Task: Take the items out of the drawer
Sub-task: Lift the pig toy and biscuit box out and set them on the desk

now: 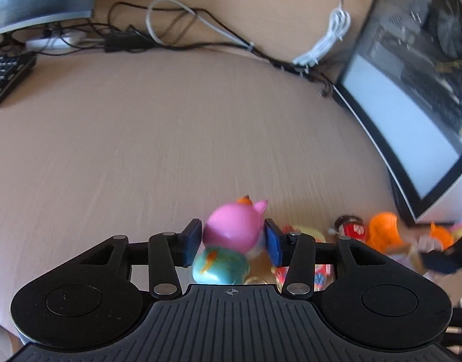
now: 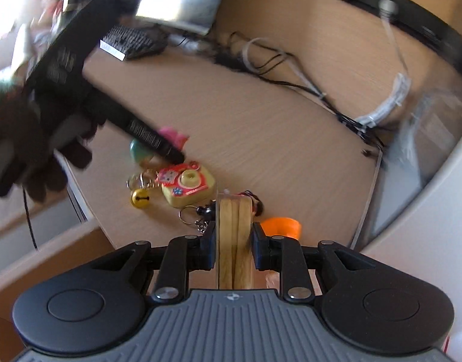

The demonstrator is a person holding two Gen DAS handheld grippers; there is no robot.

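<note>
My right hand-held gripper [image 2: 234, 246] pinches the stiff, light wooden disc [image 2: 233, 232] across its flat faces; the left hand-held gripper [image 1: 234, 241] brackets the slick pink toy [image 1: 234, 229], jaws spread.

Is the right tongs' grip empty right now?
No, the right tongs are clamped on a wooden disc standing on edge between the pads.

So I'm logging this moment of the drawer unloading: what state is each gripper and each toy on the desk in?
Left gripper: fingers open around the pink and teal animal figure, right pad apart from it.
Right gripper: shut on the flat wooden piece, held on edge.
Yellow and pink toy camera keychain: lying on the desk.
Small gold bell: lying beside it.
Orange plastic piece: on the desk, untouched.
</note>
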